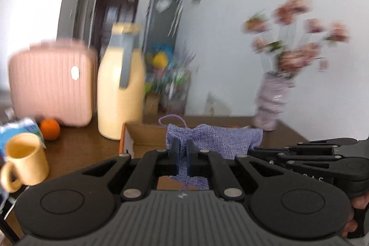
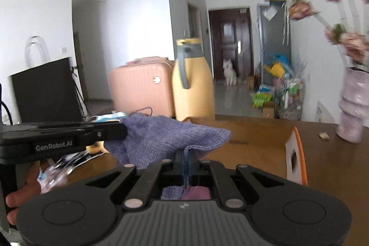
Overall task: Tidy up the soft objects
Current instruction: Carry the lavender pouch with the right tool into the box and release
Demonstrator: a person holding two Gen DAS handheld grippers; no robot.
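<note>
- Left gripper [image 1: 183, 159]: jaws drawn close on a fold of the purple knitted cloth [image 1: 214, 142], which passes between the two fingers and hangs a little below them.
- Right gripper [image 2: 185, 161]: jaws pinched tight on another edge of the same cloth [image 2: 166, 137]; a thin ridge of fabric stands between the fingers, and a pinkish-purple layer shows behind them.
- Position of the cloth: stretched between the two pairs of jaws, raised over the open cardboard box [image 1: 143, 135] that lies just ahead of both. A thin purple loop [image 1: 171, 119] rises from its far edge, beyond the left jaws.
- Handling, judged: light, limp and coarse in weave. It should sag wherever it is unsupported and grip well without slipping, and no fragility is apparent. Holds near two separated edges, as here, look best for keeping it spread; a single central pinch would likely let it bunch.
- Surroundings: to the left of the left jaws and beyond them stand a yellow jug [image 1: 120, 89], a pink case [image 1: 50, 84], an orange [image 1: 50, 129] and a yellow mug [image 1: 25, 160]. A vase of flowers [image 1: 272, 96] stands ahead to the right.
</note>
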